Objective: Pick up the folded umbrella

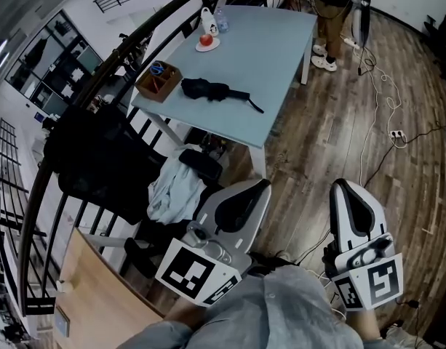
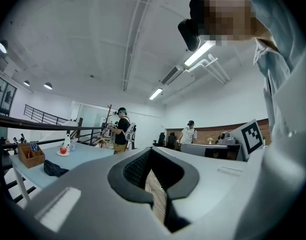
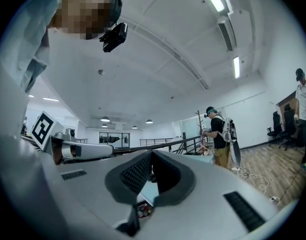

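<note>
Folded umbrella (image 1: pixel 212 91) lies well apart from left gripper (image 1: pixel 264 185) and right gripper (image 1: pixel 341 185), both closed.

We see the folded umbrella (image 1: pixel 212 91) as matt black cloth, rumpled on a worktop (image 1: pixel 281 49) whose pale blue top looks smooth and matt. The left gripper (image 1: pixel 260 186) and right gripper (image 1: pixel 342 186) have smooth, faintly glossy pale plastic shells with dark ribbed pads (image 2: pixel 135 170) inside. We read the floor (image 1: pixel 332 137) as wood planks with a slight sheen, and the small box (image 1: pixel 158 81) as bare wood.
</note>
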Demonstrator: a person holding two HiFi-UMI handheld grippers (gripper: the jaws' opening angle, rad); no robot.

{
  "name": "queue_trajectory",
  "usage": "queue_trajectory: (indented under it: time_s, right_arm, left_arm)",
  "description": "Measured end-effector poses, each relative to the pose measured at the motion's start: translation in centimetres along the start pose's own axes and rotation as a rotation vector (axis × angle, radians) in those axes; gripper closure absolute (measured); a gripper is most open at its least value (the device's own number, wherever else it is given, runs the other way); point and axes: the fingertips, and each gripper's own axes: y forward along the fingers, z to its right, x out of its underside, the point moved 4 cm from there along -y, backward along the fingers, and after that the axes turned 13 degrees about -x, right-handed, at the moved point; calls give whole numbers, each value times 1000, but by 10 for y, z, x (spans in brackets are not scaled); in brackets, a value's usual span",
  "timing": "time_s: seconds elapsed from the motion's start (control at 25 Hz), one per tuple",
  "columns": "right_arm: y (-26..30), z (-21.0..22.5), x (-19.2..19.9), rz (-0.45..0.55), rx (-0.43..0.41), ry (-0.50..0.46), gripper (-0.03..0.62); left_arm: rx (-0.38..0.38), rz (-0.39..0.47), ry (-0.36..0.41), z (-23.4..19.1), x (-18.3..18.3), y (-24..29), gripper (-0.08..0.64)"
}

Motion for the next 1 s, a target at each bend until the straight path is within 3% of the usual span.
queue_trajectory:
  time_s: [0.52, 1.0]
  right_arm:
    - [-50, 43, 8, 22, 51, 49, 592]
    - [-55, 79, 17, 22, 126, 40, 592]
  left_arm:
    - [20, -2, -8, 57, 12, 27, 555]
    - [93, 16, -1, 62, 19, 73, 555]
